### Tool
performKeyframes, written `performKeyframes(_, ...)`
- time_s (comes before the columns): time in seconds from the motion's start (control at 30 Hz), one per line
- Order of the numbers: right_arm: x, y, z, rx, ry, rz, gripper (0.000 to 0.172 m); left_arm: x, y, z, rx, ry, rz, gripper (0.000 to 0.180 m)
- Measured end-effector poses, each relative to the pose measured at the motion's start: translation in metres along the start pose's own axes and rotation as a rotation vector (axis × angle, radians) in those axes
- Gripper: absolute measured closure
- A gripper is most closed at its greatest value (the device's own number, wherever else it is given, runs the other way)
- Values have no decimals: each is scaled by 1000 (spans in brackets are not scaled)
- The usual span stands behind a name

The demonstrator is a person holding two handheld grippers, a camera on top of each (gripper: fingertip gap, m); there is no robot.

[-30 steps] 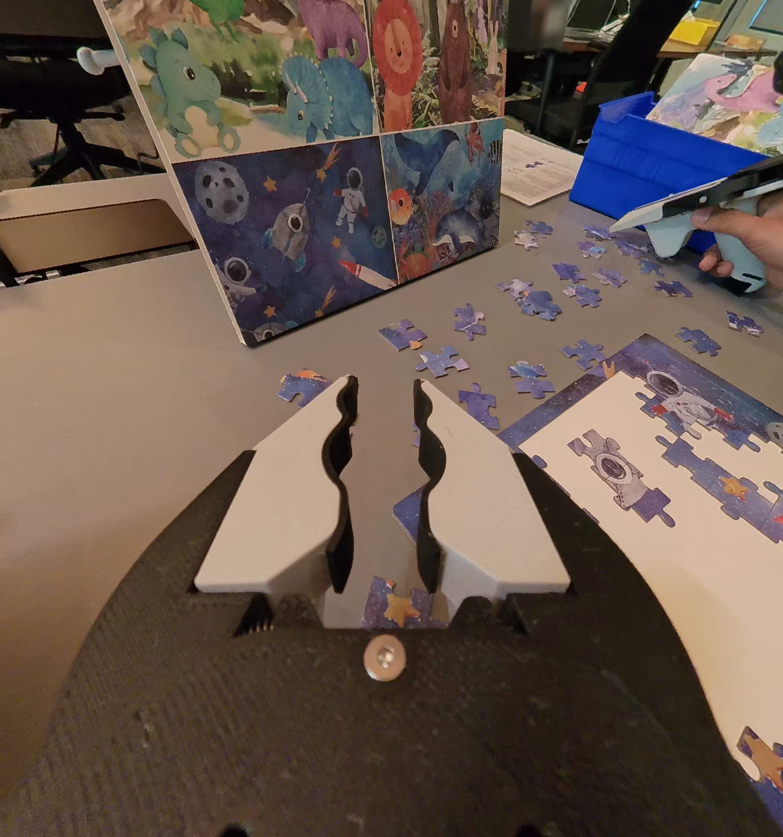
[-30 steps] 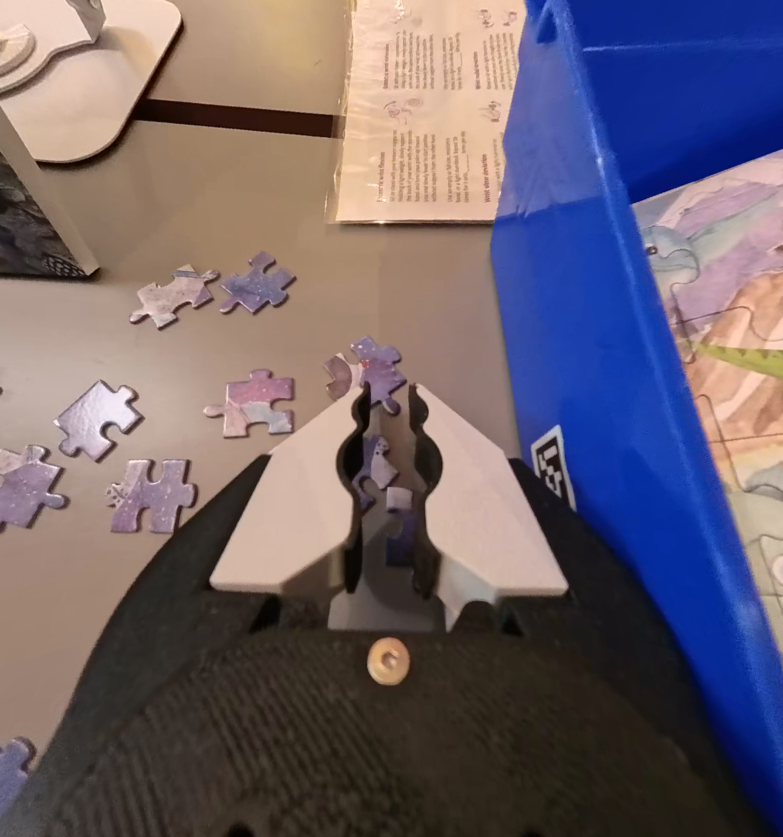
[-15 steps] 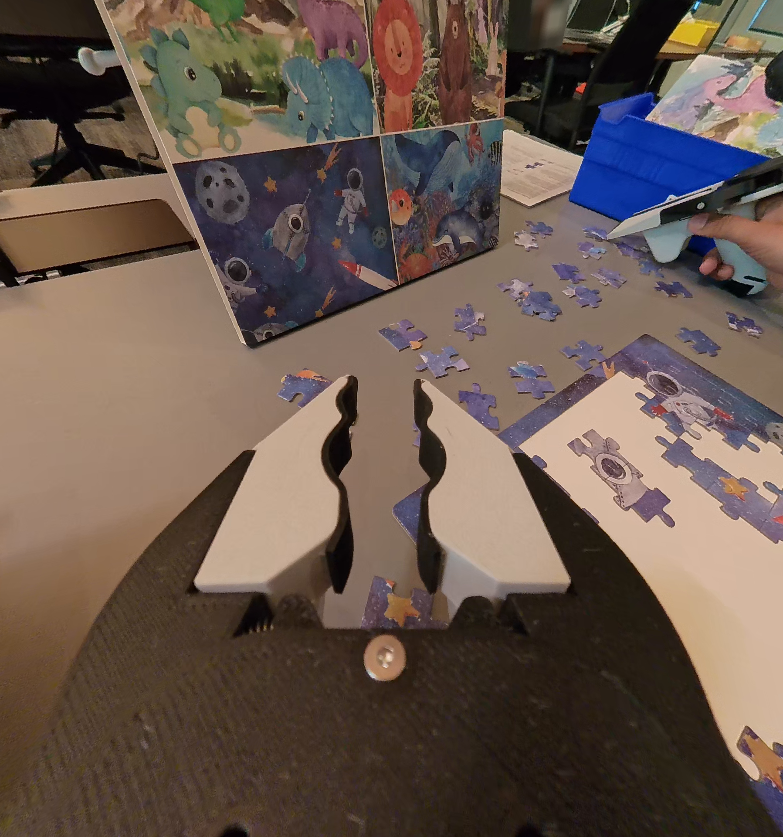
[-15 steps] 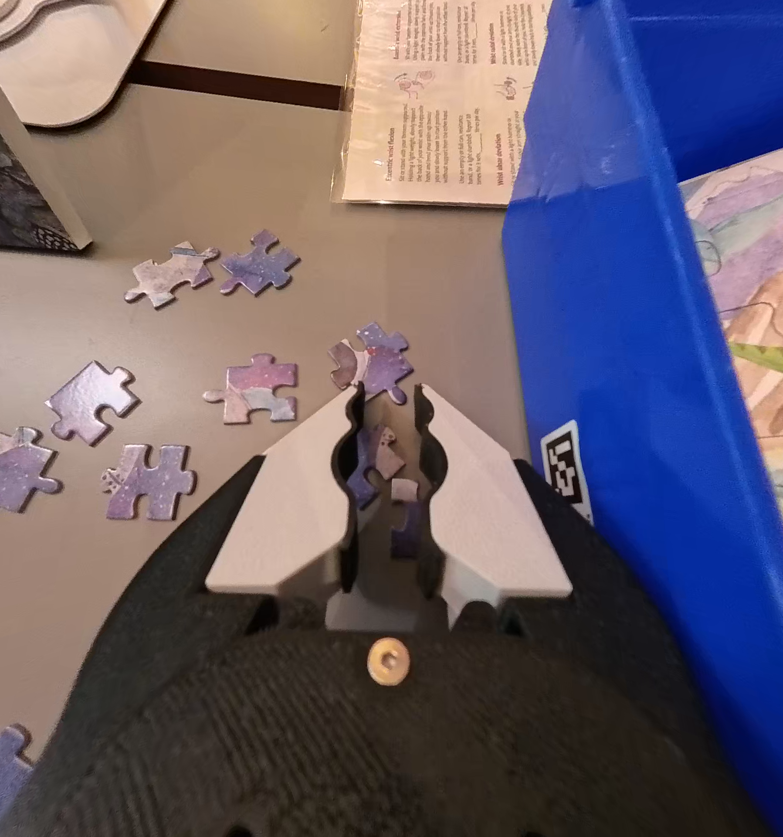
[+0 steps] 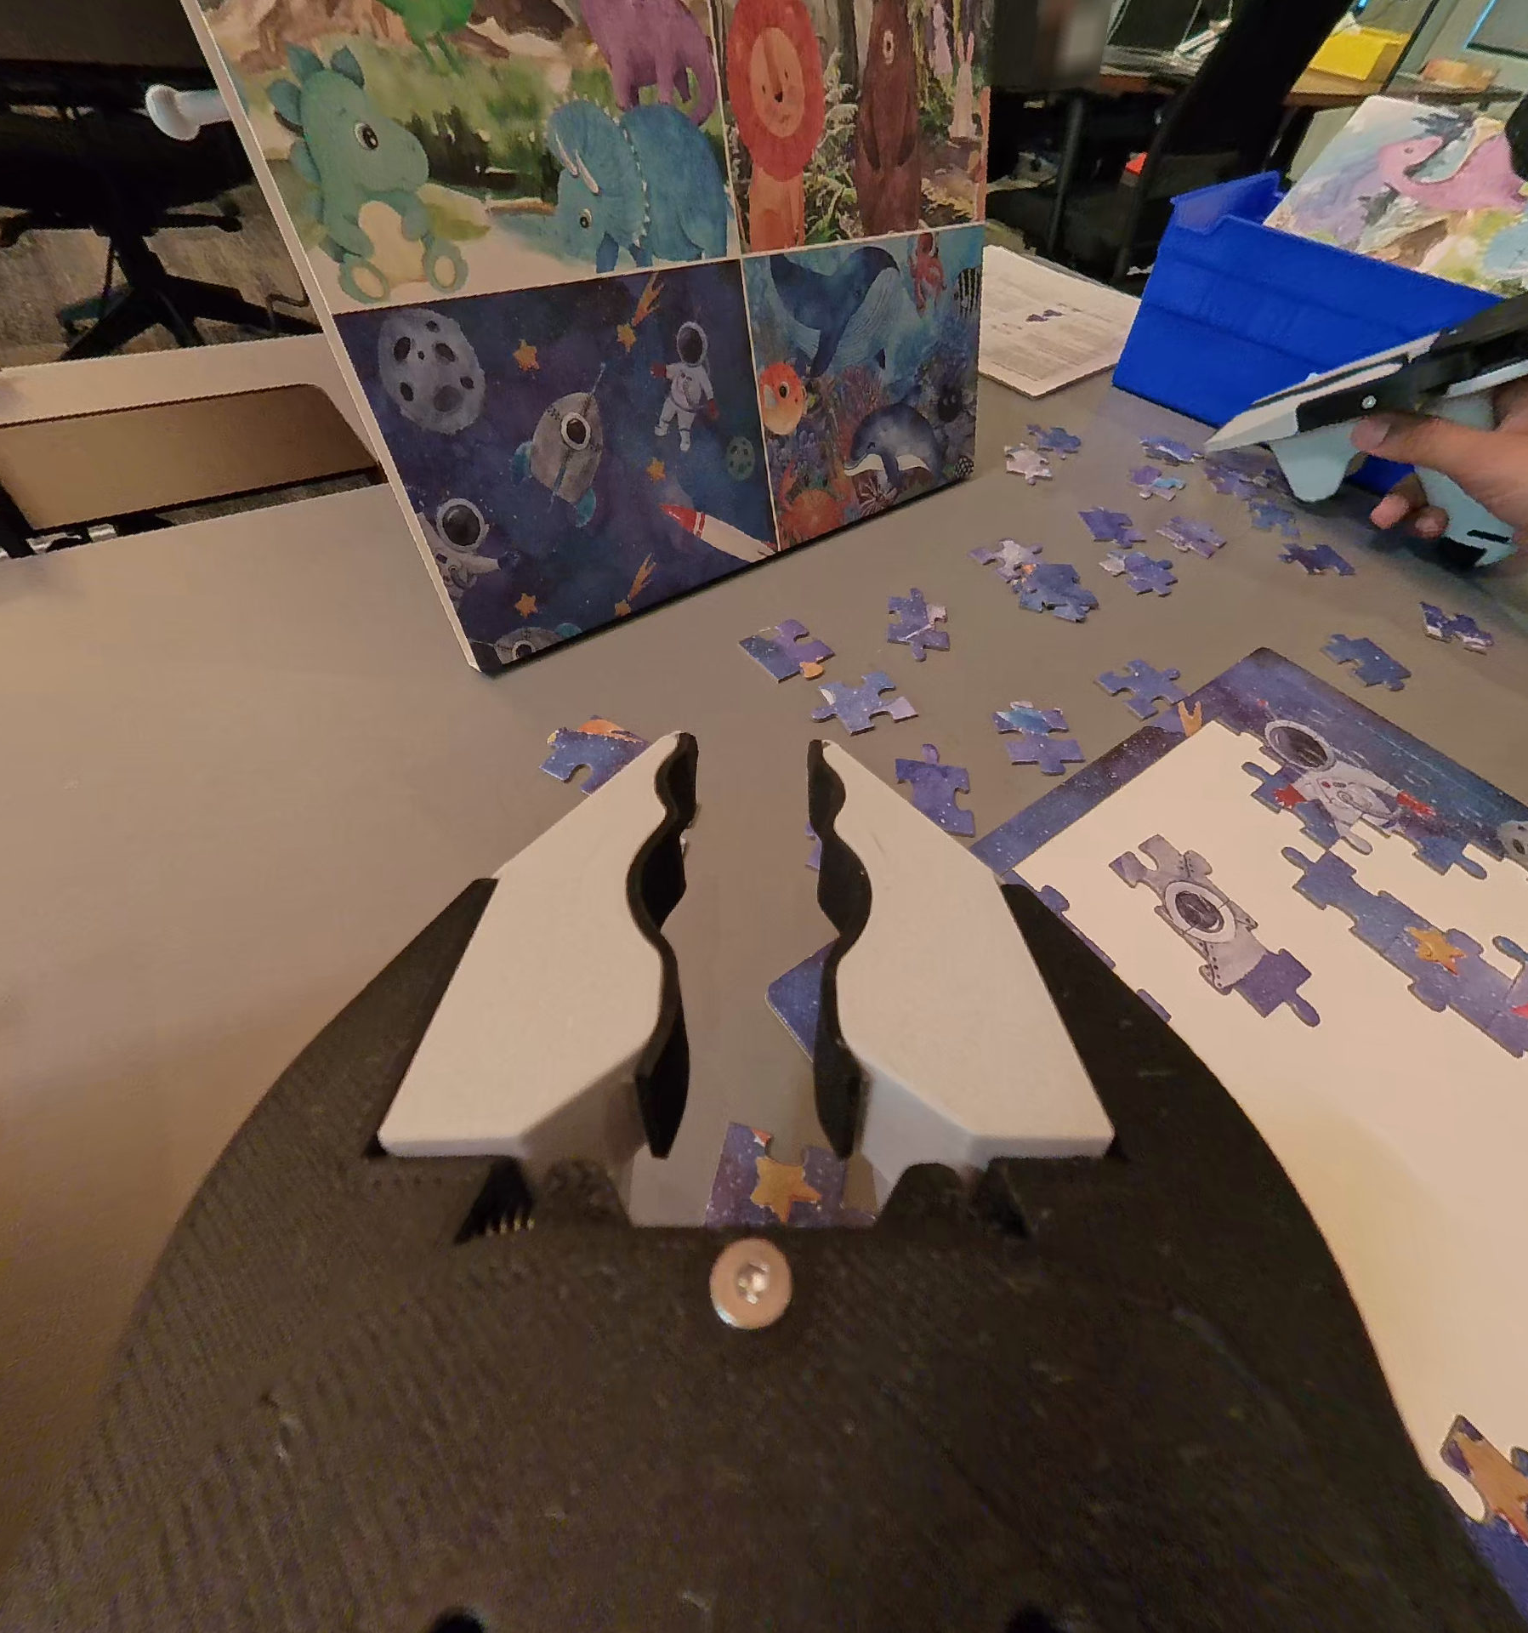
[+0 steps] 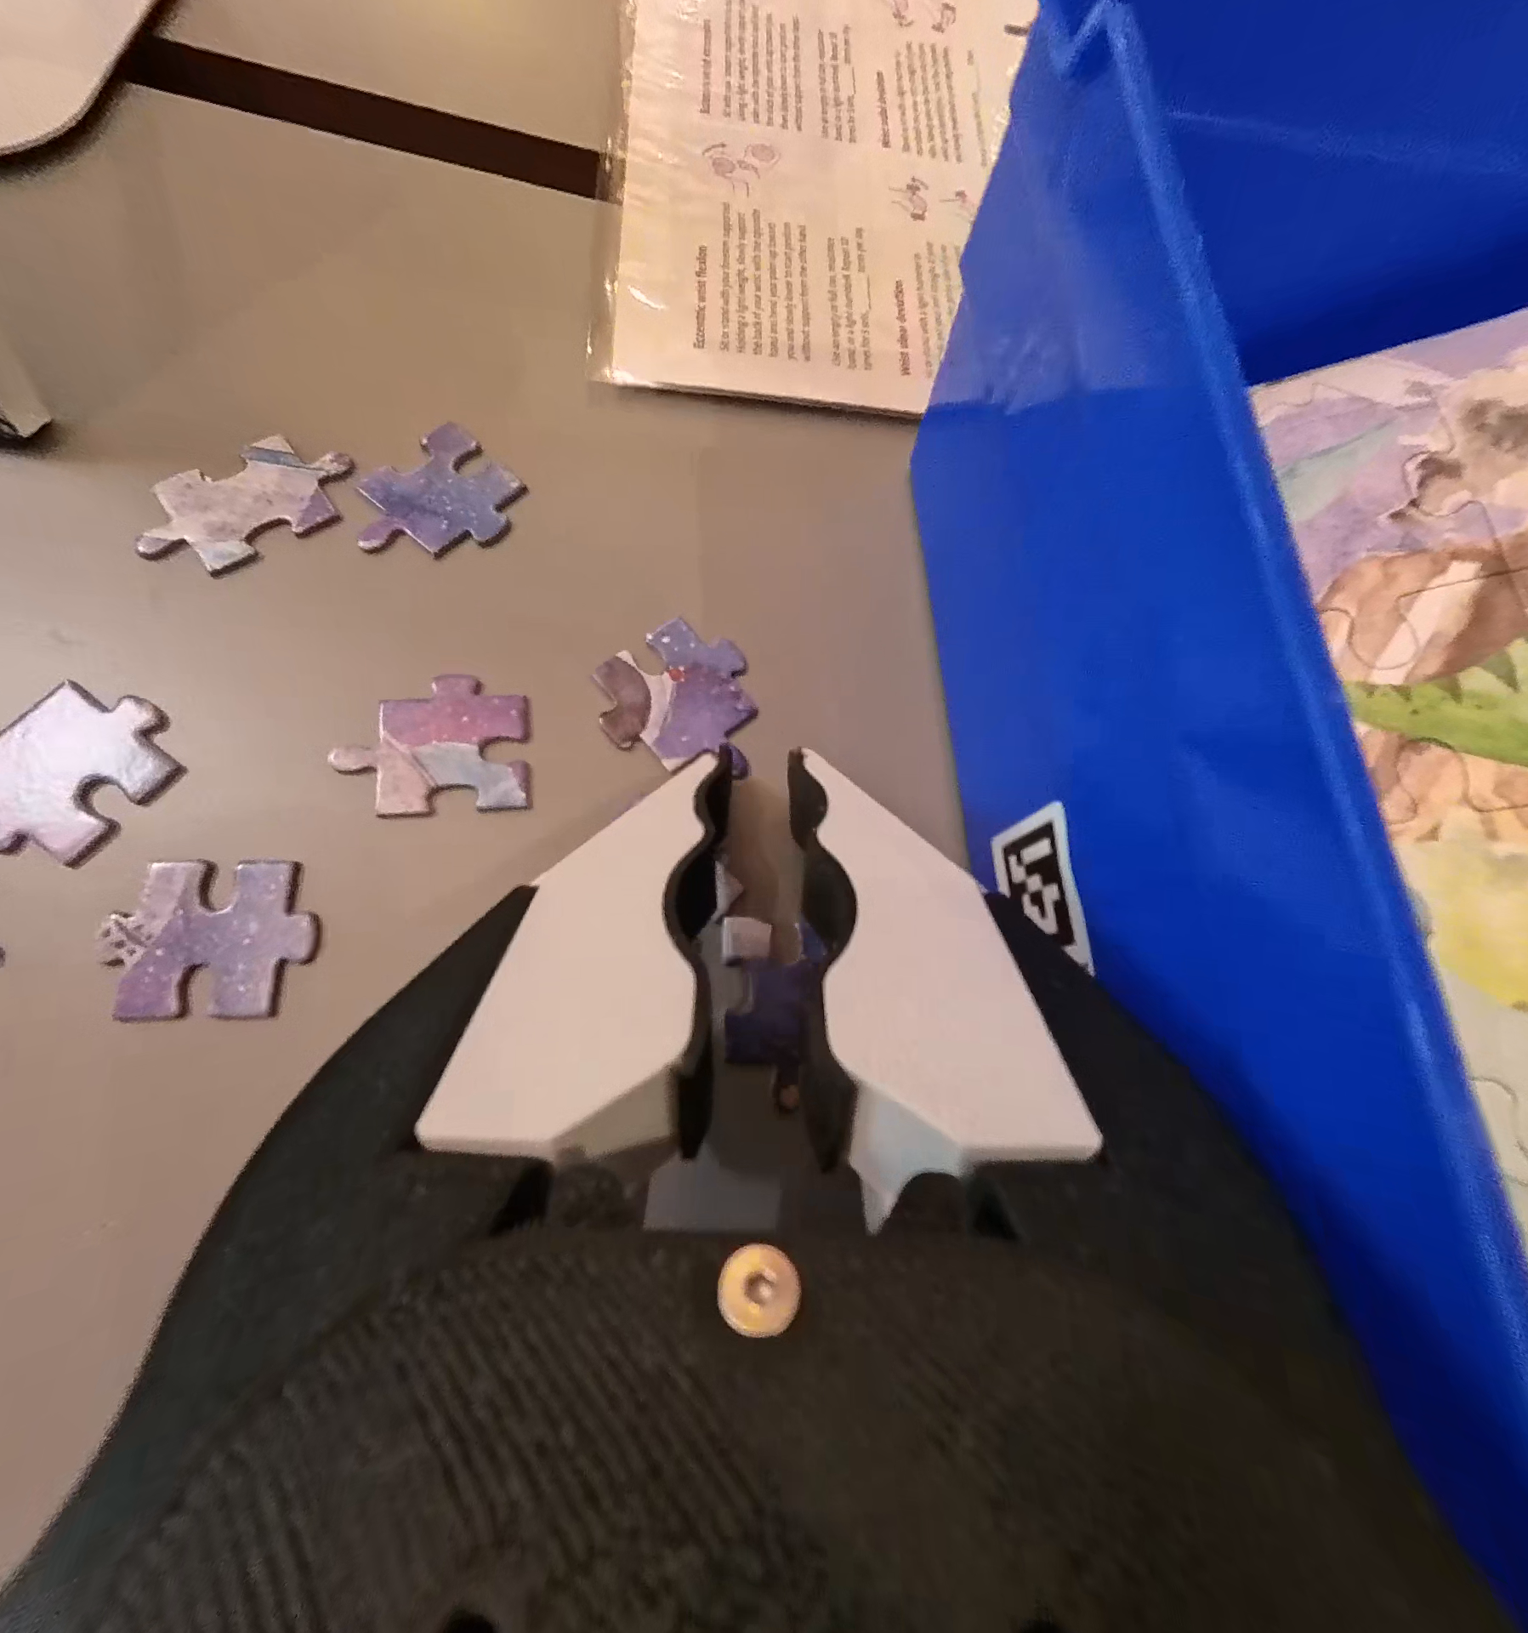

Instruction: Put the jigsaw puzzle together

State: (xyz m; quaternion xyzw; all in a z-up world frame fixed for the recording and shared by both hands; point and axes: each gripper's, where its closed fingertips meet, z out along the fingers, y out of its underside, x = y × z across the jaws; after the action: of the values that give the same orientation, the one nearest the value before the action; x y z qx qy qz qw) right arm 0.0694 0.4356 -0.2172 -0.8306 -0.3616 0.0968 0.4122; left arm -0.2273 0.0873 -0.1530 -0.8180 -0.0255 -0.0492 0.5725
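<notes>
Right wrist view showed the blue bin (image 6: 1140,619) at 3 o'clock holding a puzzle board (image 6: 1467,707); right gripper (image 6: 758,758) narrowly parted, grasp unclear, pieces (image 6: 672,698) at 11. Only left wrist view showed the tray (image 5: 1272,1016) at 3; left gripper (image 5: 751,751) released.

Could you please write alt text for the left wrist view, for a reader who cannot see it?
The left claw hangs open over a grey table, gripping nothing. Loose blue puzzle pieces lie ahead, a partly filled space puzzle board lies to its right, and an illustrated box stands behind.
</notes>
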Motion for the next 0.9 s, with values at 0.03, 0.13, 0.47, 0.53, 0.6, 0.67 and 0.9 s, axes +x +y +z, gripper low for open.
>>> performKeyframes(0.03, -2, -2, 0, 10, -7, -3, 161, 0, 0, 0, 0, 0, 0, 156)
performKeyframes(0.13, -4, -4, 3, 21, -32, -7, 159, 0, 0, 0, 0, 1, 0, 156)
performKeyframes(0.47, -11, -2, 6, 9, -104, 3, 158, 1, 0, 0, 0, 2, 0, 156)
performKeyframes(0.53, -11, -2, 6, 8, -112, 6, 159, 1, 0, 0, 0, 2, 1, 156)
performKeyframes(0.6, -12, -2, 6, 7, -121, 10, 161, 1, 0, 0, -1, 2, 1, 156)
performKeyframes(0.67, -13, -1, 6, 7, -128, 11, 163, 1, 0, 0, -1, 2, 0, 156)
performKeyframes(0.9, -15, -1, 6, 7, -133, 0, 168, 1, 1, 0, -2, 2, 1, 156)
